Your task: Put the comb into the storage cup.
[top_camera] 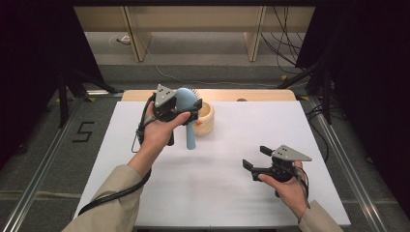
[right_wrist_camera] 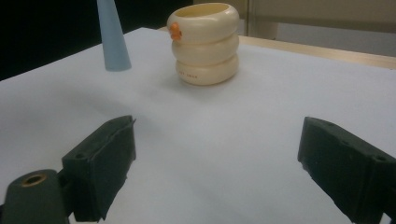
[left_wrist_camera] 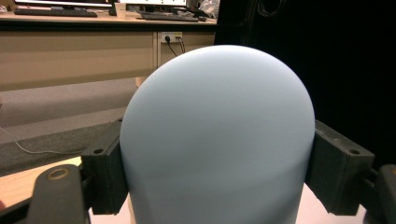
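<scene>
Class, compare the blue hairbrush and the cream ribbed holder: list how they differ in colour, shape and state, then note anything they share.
1. The hairbrush is pale blue; the holder is cream with a small orange mark.
2. The hairbrush has a domed head and a tapering handle; the holder is a squat, open-topped stack of three rounded rings.
3. The hairbrush is clamped in the left gripper, handle pointing down; the holder stands free on the white table.

Both look smooth and matte.
</scene>
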The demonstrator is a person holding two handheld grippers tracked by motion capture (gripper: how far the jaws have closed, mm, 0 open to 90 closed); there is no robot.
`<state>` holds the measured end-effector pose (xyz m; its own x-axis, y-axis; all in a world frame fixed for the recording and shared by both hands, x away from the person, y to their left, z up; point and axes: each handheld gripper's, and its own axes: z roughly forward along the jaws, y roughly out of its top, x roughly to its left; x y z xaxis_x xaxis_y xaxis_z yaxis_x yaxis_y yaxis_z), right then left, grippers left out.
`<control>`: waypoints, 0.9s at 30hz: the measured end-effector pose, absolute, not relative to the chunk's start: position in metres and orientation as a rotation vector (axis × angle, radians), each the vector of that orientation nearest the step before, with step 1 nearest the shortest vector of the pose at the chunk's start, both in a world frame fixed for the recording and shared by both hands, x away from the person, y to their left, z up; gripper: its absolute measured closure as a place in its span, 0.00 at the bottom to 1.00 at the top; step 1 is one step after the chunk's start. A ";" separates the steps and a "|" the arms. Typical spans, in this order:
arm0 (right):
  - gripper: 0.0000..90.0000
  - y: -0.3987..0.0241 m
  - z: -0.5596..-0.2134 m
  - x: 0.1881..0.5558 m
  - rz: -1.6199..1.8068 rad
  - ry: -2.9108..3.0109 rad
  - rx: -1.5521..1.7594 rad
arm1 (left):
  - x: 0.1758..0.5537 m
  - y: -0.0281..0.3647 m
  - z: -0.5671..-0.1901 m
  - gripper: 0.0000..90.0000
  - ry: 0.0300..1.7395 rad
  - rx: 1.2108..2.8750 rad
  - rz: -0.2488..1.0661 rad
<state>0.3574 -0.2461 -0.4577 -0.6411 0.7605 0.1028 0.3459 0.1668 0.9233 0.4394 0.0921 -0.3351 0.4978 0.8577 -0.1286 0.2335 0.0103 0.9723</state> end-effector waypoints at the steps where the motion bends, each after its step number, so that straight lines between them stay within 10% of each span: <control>1: 0.13 -0.247 -0.458 0.357 1.471 2.064 1.050 | 0.440 0.093 -0.334 0.22 0.989 1.516 0.641; 27: 0.13 -0.270 -0.458 0.344 1.463 2.037 1.062 | 0.453 0.097 -0.327 0.22 1.004 1.488 0.673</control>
